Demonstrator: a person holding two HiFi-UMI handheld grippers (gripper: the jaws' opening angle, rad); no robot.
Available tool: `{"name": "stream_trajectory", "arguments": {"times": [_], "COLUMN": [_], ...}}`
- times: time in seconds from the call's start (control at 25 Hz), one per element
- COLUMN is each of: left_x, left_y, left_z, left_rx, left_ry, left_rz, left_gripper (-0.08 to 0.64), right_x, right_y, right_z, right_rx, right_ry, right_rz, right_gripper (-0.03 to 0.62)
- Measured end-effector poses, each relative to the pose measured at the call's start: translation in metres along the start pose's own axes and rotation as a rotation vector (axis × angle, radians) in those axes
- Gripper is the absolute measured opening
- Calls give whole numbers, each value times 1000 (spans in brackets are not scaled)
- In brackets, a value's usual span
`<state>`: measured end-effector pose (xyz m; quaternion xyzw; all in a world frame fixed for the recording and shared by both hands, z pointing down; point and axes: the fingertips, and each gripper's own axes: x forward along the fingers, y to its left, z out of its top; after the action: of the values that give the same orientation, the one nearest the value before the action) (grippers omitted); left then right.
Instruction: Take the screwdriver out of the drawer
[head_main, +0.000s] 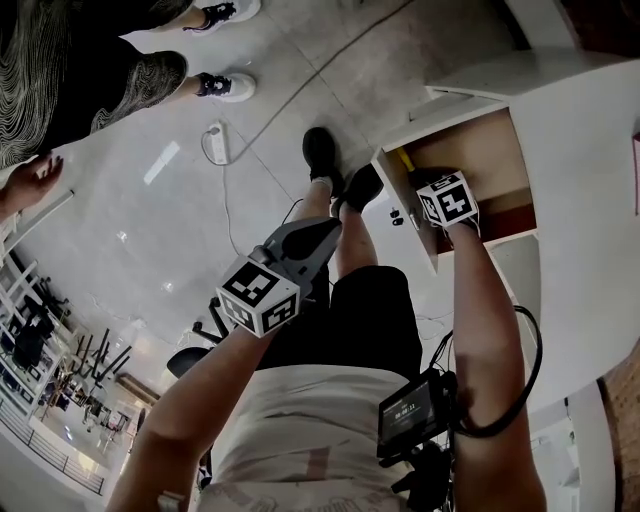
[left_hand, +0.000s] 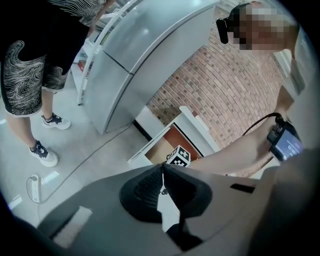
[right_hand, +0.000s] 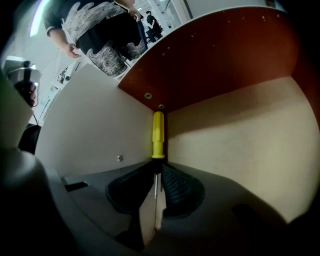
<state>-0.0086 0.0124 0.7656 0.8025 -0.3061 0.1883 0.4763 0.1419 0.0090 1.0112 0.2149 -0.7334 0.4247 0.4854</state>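
My right tool (right_hand: 157, 169) is inside the open drawer (right_hand: 240, 135). Its jaws are closed on the screwdriver (right_hand: 158, 134) at the metal shaft, just behind the yellow handle. The screwdriver runs along the drawer's side wall, handle toward the back panel. My left tool (left_hand: 163, 169) is closed and empty, held above the floor (left_hand: 75, 150).

1 screwdriver (right_hand: 158, 135), 1 drawer (right_hand: 240, 130), 2 tongs: L tongs (left_hand: 162, 166), R tongs (right_hand: 156, 167)
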Motion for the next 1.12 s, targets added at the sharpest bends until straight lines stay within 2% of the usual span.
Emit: {"name": "stream_trajectory", "arguments": {"times": [0.2,0.48,0.64,0.88,1.12], "left_x": [-6,-8,-15,-29,-43], "left_y": [-4,-20,-36,-62,-82], "left_z": [6,24,29,46,64], "left_rx": [18,75,93,138,187], "left_ry": [-4,-34,-40,-52,-67], "left_rz": [-7,-25,-30,-40,-46], "left_gripper": [11,11,11,11,11], "right_x": [-16,-45,-65,-107,-144], "right_y": [2,5,19,37,49], "right_z": [2,10,3,6,12], "right_rx": [60,158,201,248,244], "right_ry": [-27,-121,-157,-248,-319], "right_rz": [-20,-30,-34,-51,-79], "right_gripper": [37,38,38,38,38]}}
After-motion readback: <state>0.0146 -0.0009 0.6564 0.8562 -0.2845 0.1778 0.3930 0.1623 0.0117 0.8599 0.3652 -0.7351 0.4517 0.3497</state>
